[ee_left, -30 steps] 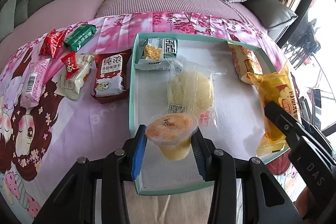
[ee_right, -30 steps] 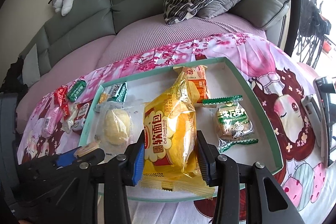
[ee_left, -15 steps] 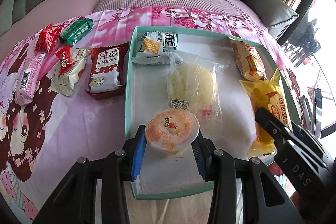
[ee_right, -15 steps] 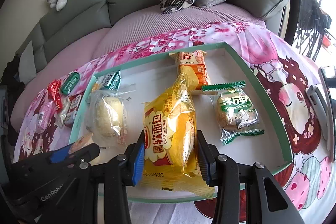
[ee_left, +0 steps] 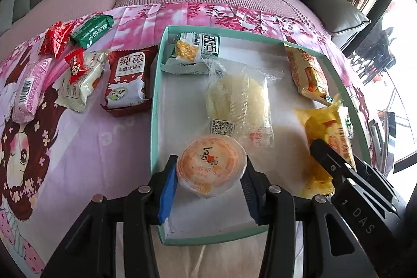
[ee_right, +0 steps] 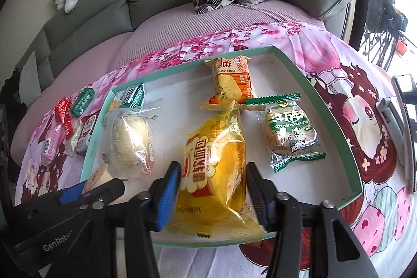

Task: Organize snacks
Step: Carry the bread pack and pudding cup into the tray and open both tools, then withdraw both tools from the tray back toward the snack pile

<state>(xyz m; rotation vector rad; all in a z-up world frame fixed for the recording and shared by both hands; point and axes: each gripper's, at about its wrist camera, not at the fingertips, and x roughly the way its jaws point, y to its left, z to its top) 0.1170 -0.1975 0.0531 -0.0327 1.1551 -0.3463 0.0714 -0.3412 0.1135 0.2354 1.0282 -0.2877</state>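
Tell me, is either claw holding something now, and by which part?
Nothing seems gripped. Both claws have just been opening: the left claw flanks the jelly cup, the right claw flanks the yellow bread bag; both lie in the tray.

Glossy, crinkled yellow plastic wrapper (ee_right: 216,166), clear shiny film on the pale bun (ee_left: 238,100), a smooth plastic jelly cup (ee_left: 211,164), matt printed cloth (ee_left: 78,142), matt card tray (ee_left: 155,100).

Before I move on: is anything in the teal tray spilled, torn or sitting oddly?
Nothing spilled or torn. In the teal tray, the orange-lidded jelly cup leans rather than standing flat, between the just-opening left gripper. The yellow bread bag overhangs the near rim, loose between the right gripper.
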